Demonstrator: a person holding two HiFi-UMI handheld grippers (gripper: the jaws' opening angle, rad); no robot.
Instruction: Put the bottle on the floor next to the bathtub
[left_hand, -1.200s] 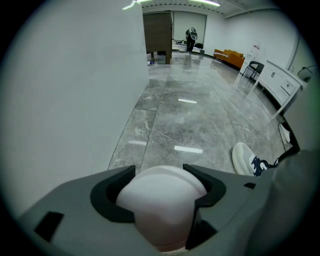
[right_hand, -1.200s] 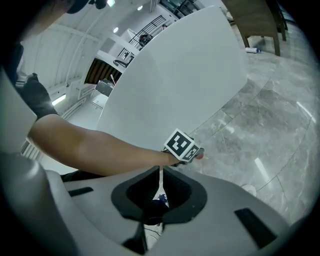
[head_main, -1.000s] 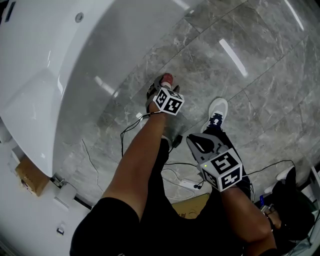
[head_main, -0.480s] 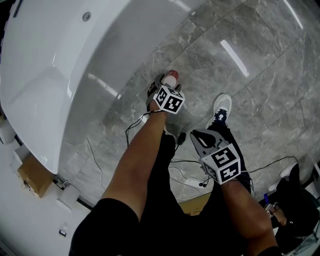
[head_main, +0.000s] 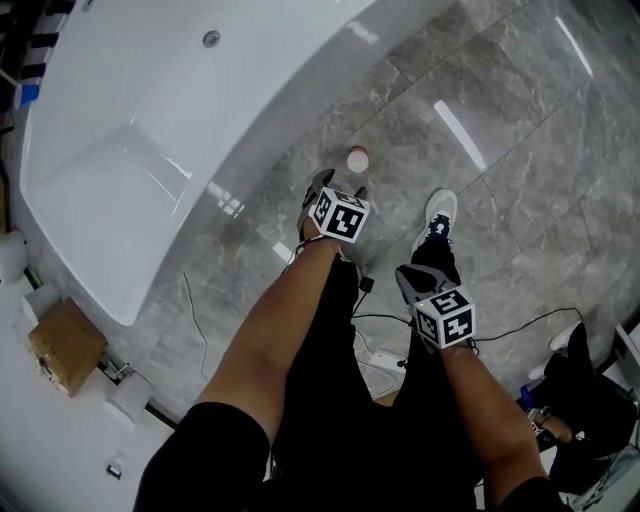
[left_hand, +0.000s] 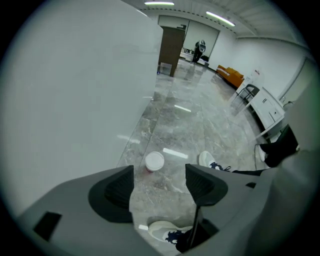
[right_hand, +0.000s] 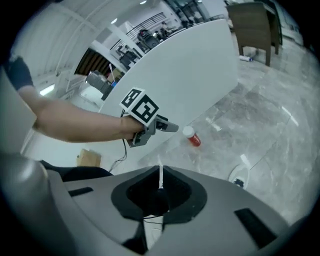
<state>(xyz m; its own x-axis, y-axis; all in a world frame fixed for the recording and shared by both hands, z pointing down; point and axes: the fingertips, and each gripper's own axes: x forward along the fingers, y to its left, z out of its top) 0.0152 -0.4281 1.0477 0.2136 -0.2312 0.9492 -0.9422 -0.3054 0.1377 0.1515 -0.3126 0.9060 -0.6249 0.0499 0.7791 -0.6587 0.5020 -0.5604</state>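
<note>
The jaws of my left gripper (head_main: 338, 190) are apart and there is nothing between them. The bottle (head_main: 357, 159), with a white cap and a red body, stands on the grey marble floor (head_main: 520, 150) just beside the white outer wall of the bathtub (head_main: 150, 130). It is a little in front of my left jaws and does not touch them. My right gripper (head_main: 412, 280) hangs over my right leg, its jaws pressed together and holding nothing. My shoe (head_main: 437, 214) is near the bottle.
</note>
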